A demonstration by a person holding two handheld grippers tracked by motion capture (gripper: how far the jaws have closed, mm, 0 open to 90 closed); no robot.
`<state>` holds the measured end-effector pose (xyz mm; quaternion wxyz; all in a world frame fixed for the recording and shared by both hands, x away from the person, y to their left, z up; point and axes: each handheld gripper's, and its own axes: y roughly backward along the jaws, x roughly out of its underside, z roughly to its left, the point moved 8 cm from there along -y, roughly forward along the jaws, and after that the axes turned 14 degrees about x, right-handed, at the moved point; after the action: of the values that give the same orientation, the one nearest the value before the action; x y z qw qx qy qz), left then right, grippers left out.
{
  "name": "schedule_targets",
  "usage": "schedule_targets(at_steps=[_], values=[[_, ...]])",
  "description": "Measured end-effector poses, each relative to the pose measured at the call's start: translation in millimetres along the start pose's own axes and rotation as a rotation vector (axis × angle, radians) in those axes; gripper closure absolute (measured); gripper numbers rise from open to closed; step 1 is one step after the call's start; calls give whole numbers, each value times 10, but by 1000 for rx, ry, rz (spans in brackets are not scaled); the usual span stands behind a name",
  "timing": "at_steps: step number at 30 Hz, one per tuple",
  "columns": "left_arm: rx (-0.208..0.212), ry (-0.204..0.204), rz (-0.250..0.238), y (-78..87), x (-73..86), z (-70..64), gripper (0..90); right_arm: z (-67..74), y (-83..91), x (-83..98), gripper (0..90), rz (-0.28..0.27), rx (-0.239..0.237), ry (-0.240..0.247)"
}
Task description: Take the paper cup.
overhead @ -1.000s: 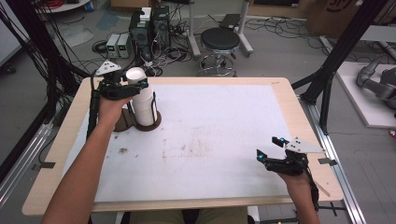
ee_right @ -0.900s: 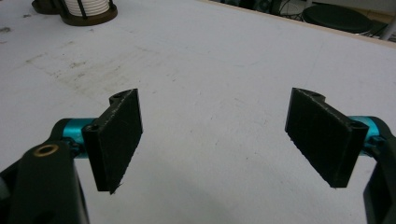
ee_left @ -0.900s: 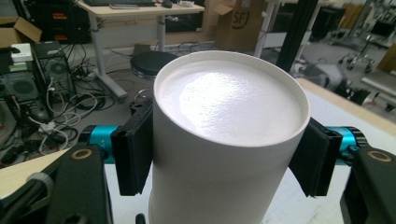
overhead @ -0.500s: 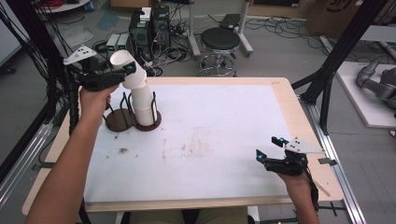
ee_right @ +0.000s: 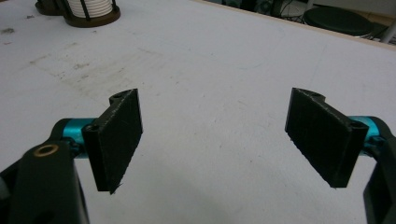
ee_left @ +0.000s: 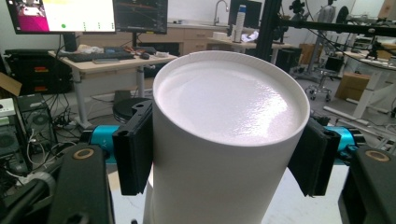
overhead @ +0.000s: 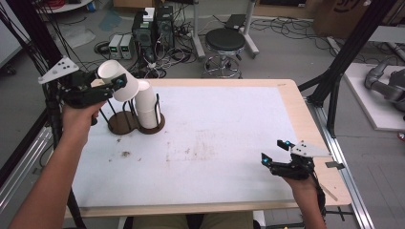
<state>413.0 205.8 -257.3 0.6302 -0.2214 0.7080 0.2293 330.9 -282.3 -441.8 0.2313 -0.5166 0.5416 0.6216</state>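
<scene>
The left gripper [overhead: 102,86] is clamping a white paper cup [overhead: 118,80] between its two pads, one on each side of the cup wall, and is holding it tilted in the air. Just beside it and lower, a stack of white cups [overhead: 147,105] is standing in a wire holder [overhead: 136,123] on the table [overhead: 215,143]. The right gripper [overhead: 274,155] is resting low over the table, well apart from the cups, with jaws standing wide and nothing between them.
</scene>
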Motion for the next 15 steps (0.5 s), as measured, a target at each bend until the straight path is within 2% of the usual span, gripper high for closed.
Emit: schedule_targets(at_steps=[4, 6, 10, 11, 12, 13, 15], values=[[34, 5, -15, 119, 152, -152, 328, 10, -1, -3, 193, 0, -3, -4], [58, 0, -7, 136, 226, -231, 328, 18, -6, -4, 193, 0, -3, -2], [99, -6, 11, 122, 405, -378, 328, 41, -15, -4, 192, 4, -11, 2], [99, -6, 11, 122, 405, -378, 328, 49, -14, -4, 193, 6, -15, 0], [120, -3, 22, 96, 510, -439, 328, 52, -17, -8, 192, 3, -15, 2], [120, -3, 22, 96, 510, -439, 328, 54, -17, -8, 193, 4, -14, 2], [149, -1, 39, 42, 667, -519, 328, 58, -16, -7, 193, 7, -15, 2]])
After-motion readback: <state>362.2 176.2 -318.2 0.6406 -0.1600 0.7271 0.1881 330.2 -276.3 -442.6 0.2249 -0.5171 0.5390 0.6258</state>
